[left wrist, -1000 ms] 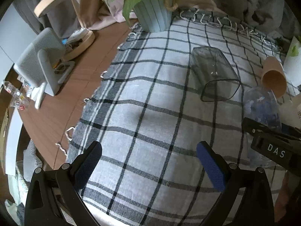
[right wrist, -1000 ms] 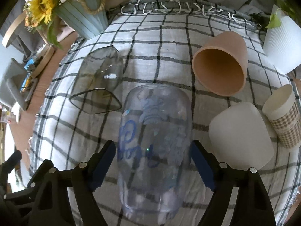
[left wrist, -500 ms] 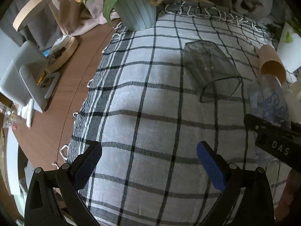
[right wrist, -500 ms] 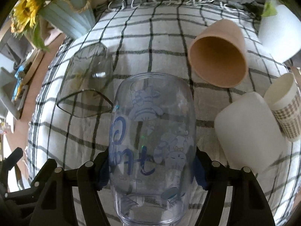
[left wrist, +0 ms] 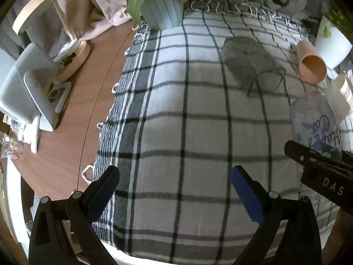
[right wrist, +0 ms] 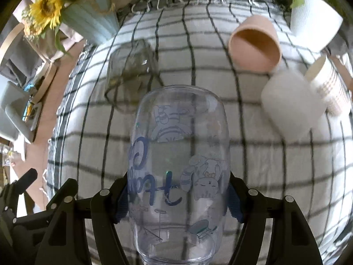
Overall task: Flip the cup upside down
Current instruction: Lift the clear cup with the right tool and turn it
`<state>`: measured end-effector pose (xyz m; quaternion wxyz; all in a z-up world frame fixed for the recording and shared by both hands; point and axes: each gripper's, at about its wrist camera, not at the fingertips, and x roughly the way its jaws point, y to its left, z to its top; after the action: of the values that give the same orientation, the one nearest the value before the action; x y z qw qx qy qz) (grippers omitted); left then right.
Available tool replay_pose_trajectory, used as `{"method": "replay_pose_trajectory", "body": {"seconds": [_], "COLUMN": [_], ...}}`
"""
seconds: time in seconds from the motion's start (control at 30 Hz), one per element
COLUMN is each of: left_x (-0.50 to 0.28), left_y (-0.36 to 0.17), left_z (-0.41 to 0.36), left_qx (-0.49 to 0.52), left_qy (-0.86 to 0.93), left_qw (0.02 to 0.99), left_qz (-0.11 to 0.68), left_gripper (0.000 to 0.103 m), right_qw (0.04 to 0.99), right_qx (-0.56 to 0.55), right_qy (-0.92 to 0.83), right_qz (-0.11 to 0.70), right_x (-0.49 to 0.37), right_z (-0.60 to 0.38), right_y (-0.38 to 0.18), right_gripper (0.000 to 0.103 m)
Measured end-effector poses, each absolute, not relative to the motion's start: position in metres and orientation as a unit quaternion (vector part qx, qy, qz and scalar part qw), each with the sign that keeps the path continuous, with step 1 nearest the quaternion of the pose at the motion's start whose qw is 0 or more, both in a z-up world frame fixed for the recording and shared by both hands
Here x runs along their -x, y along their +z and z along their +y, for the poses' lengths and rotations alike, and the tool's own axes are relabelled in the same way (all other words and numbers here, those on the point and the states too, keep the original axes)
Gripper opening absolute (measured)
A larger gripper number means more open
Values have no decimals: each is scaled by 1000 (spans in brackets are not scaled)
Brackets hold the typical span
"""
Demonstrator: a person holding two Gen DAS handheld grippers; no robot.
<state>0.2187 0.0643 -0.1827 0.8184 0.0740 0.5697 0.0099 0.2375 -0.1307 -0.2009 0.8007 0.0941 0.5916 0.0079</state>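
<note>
1. Round wooden bench (left wrist: pixel 72 119), brown, largely covered by a white-and-grey checked cloth (left wrist: pixel 187 132) with knotted fringe along the edges.
2. At the far edge of the cloth: pale blue ribbed vase (left wrist: pixel 162 11) with sunflowers (right wrist: pixel 45 8). Off to the left on bare wood: a grey-and-white device (left wrist: pixel 26 86) and a round wooden stand (left wrist: pixel 72 55) with small clutter. Grey fabric heaped beyond the far side.
3. Lying on the cloth: smoky transparent tumbler (left wrist: pixel 249 63) on its side, mouth toward the camera; terracotta-coloured cup (right wrist: pixel 256 44) on its side; white cup (right wrist: pixel 291 108) on its side, just beside a checked paper cup (right wrist: pixel 328 88); white ribbed pot (right wrist: pixel 313 19) with green leaves at the far right.
4. Clear printed cup (right wrist: pixel 178 165) grasped by the right hand-held gripper (right wrist: pixel 177 198), blue pads pressed against both sides; closed rounded end pointing away from the camera, open rim nearest the lens, above the cloth.
5. Left hand-held gripper (left wrist: pixel 174 190) released, jaws spread wide, nothing between them, above the near part of the cloth.
6. Writing: blue cursive lettering on the clear cup, appearing to read "Happy Cat" in the left view, alongside cartoon cat drawings; white letters "DAS" on the black body of the right hand-held gripper as seen from the left camera.
</note>
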Motion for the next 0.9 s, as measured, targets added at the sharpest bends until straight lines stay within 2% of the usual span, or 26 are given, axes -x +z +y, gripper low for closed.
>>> {"method": "replay_pose_trajectory", "body": {"seconds": [0.6, 0.73, 0.9], "left_x": [-212, -216, -218], "left_y": [-198, -196, -187], "left_z": [74, 74, 68], "left_qx": [-98, -93, -87], "left_qy": [-16, -11, -14], "left_qw": [807, 808, 812], "left_qz": [582, 582, 577], "left_gripper": [103, 103, 103], "right_qw": [795, 796, 805], "right_qx": [-94, -92, -98], "right_qy": [-29, -33, -35], "right_qz": [598, 598, 584], "right_x": [-219, -219, -211], "right_z": [-110, -108, -114], "right_y": [-221, -219, -199], "right_gripper": [71, 83, 83]}}
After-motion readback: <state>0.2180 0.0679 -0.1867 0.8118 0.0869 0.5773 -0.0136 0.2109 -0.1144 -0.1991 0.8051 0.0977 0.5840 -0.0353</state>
